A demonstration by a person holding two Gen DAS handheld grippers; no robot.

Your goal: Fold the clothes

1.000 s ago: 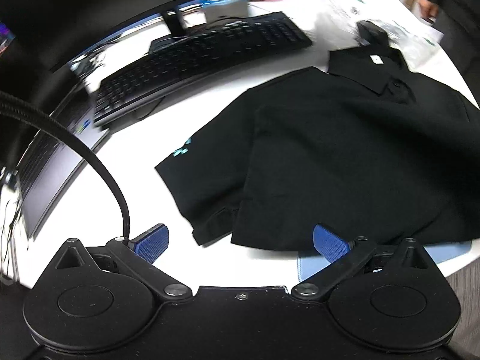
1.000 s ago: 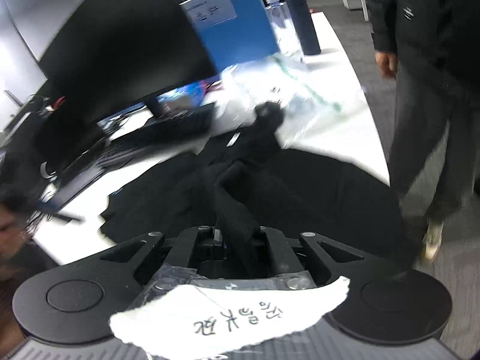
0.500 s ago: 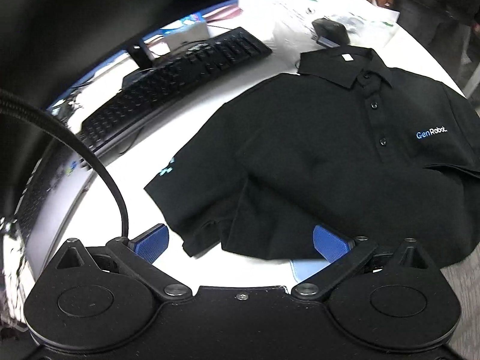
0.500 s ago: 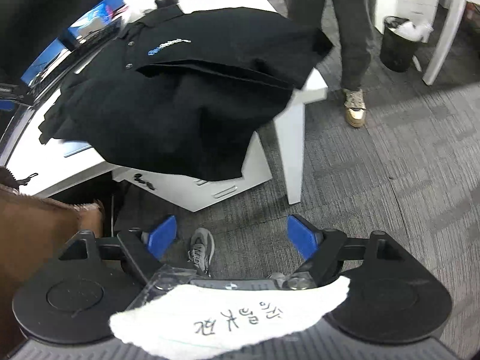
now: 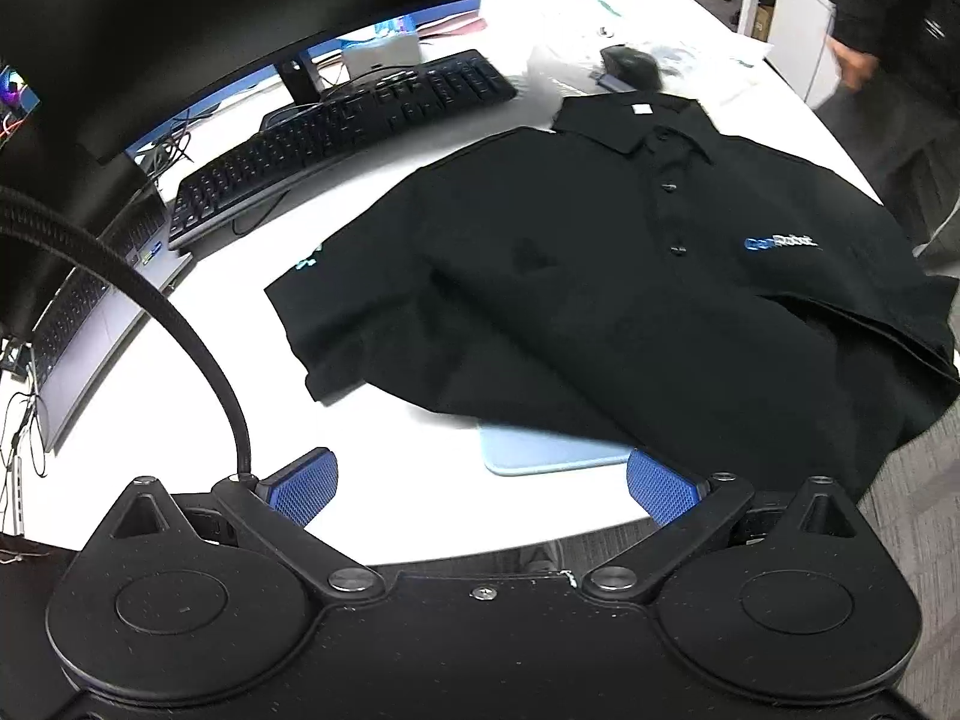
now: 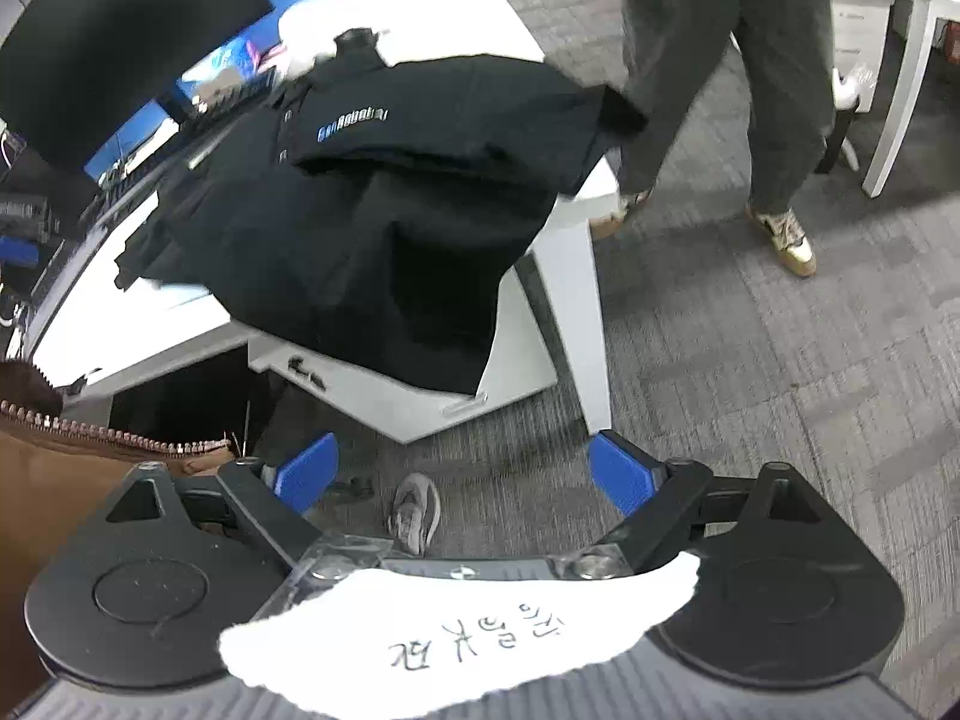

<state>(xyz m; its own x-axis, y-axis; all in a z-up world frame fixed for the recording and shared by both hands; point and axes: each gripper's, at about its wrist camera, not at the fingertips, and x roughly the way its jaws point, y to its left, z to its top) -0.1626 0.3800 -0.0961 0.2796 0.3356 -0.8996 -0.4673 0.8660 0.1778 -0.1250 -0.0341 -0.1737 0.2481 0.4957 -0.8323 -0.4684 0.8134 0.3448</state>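
Note:
A black polo shirt (image 5: 600,276) lies face up on the white desk (image 5: 180,408), collar at the far end, blue logo on the chest. Its right side and hem (image 6: 390,276) hang over the desk's corner in the right wrist view. My left gripper (image 5: 483,483) is open above the near desk edge, short of the shirt's hem, with nothing between its blue pads. My right gripper (image 6: 459,471) is open too, held off the desk above the carpet, empty, well back from the hanging hem.
A black keyboard (image 5: 336,138) and a monitor (image 5: 180,18) stand behind the shirt, a mouse (image 5: 630,63) and plastic wrapping beyond the collar. A light blue pad (image 5: 540,450) sticks out under the hem. A person in dark trousers (image 6: 720,90) stands right of the desk corner.
The right gripper let go of the shirt fabric, opened and pulled back off the desk. The shirt now lies spread with its front up. The left gripper stayed open and shifted slightly.

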